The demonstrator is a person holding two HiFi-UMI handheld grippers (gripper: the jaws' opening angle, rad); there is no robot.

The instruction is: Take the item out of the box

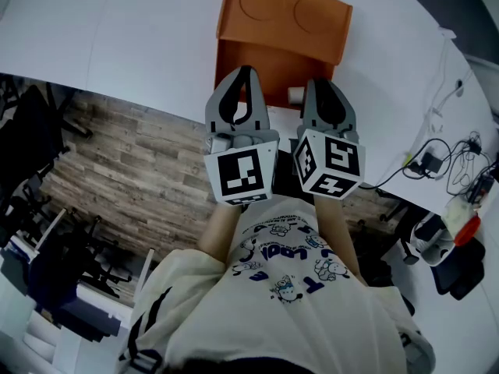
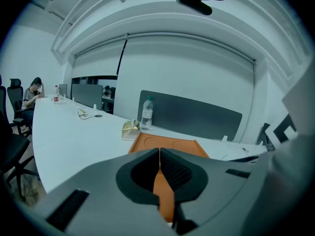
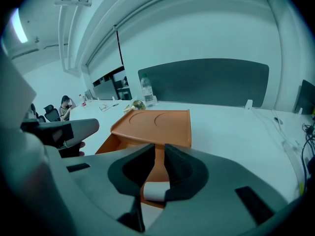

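An orange box (image 1: 281, 22) stands on the white table (image 1: 117, 37), its lid with two round recesses tilted back and its front open towards me. A small white cylinder (image 1: 296, 96) lies in the open front part. My left gripper (image 1: 244, 70) hovers at the box's front left, shut, nothing between its jaws. My right gripper (image 1: 323, 84) hangs just right of the cylinder, shut and holding nothing. In the right gripper view the cylinder (image 3: 156, 191) shows beyond the jaws, with the box (image 3: 157, 124) behind it. The left gripper view shows the box (image 2: 167, 144) past the closed tips.
The table's near edge runs under both grippers, with wooden floor below. Cables and plugs (image 1: 444, 158) lie at the table's right. A water bottle (image 2: 146, 113) and a gold wrapper (image 2: 130, 128) stand behind the box, before a grey partition (image 2: 192, 116). A person (image 2: 33, 95) sits far left.
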